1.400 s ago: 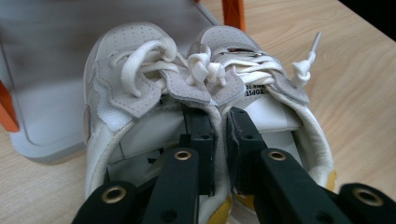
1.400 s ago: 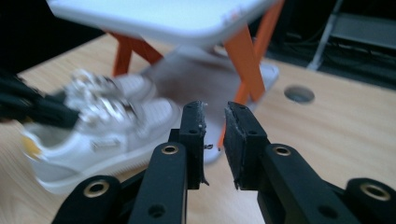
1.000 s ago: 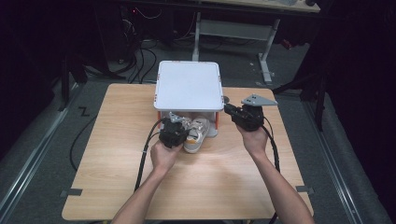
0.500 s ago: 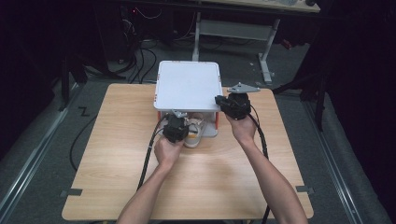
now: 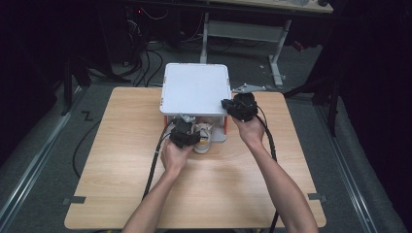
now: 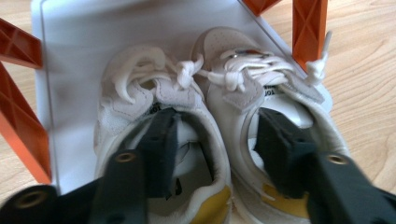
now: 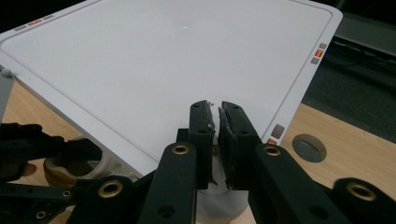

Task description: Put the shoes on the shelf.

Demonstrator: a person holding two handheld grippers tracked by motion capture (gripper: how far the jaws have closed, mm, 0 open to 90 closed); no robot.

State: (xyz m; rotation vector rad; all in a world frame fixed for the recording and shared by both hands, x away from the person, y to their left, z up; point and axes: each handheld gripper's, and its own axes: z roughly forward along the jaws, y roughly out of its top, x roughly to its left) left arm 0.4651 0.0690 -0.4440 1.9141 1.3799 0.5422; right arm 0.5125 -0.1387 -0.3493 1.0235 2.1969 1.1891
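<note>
A pair of white shoes with yellow heel tabs (image 6: 140, 88) rests on the white lower tray (image 6: 84, 60) of a small rack with orange legs (image 6: 18, 130). My left gripper (image 6: 217, 135) has one jaw inside each shoe and pinches their touching inner walls. In the high view the shoes (image 5: 203, 141) stick out from under the rack's white top (image 5: 194, 90), with the left gripper (image 5: 187, 131) at their heels. My right gripper (image 7: 216, 114) is shut on nothing, hovering over the front right corner of the top (image 7: 163, 56); the high view shows it at that corner (image 5: 228, 104).
The rack stands at the far middle of a wooden table (image 5: 121, 184). A round grey cable hole (image 7: 306, 148) lies in the tabletop to the right of the rack. Cables and a desk frame (image 5: 243, 29) lie on the floor beyond the far edge.
The left gripper has pushed the shoes forward, farther under the rack's top. The right gripper has moved left and forward from the table's right side to the rack's front right corner.
</note>
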